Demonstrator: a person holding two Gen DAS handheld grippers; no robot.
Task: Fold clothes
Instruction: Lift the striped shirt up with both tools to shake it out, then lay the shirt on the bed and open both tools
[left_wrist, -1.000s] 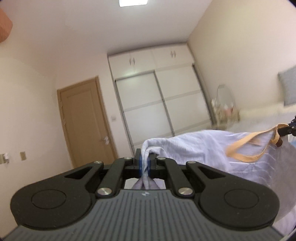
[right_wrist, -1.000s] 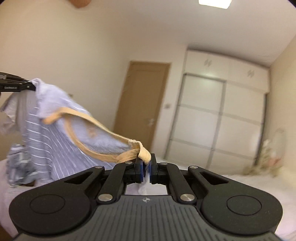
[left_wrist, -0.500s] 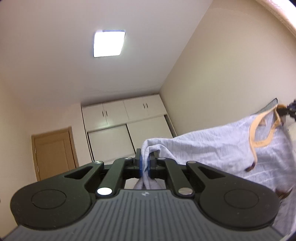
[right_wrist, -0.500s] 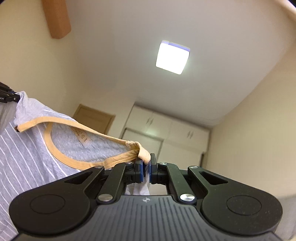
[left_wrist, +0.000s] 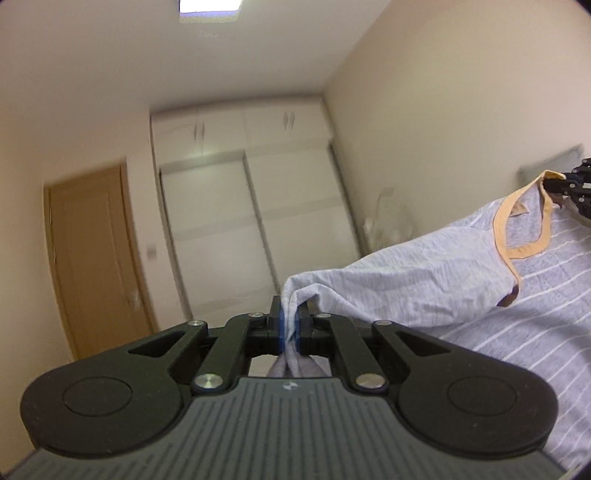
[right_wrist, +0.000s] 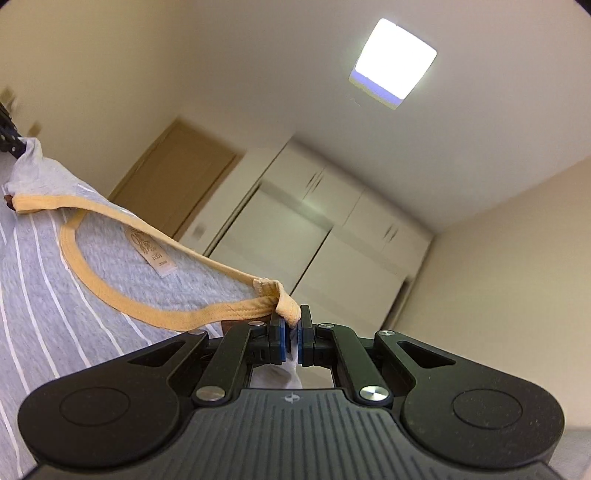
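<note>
Jaws of both grippers (left_wrist: 290, 325) (right_wrist: 291, 334) clamp shirt (left_wrist: 424, 280); wardrobe (left_wrist: 255, 221) behind.

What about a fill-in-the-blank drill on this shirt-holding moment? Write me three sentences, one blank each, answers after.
1. The shirt is grey with thin ____ stripes.
2. The right gripper is shut on the shirt's ____-coloured neckband.
3. The left gripper pinches plain grey cloth, and beyond it a brown ____ stands left of the white wardrobe.

Missing words: white; yellow; door
</note>
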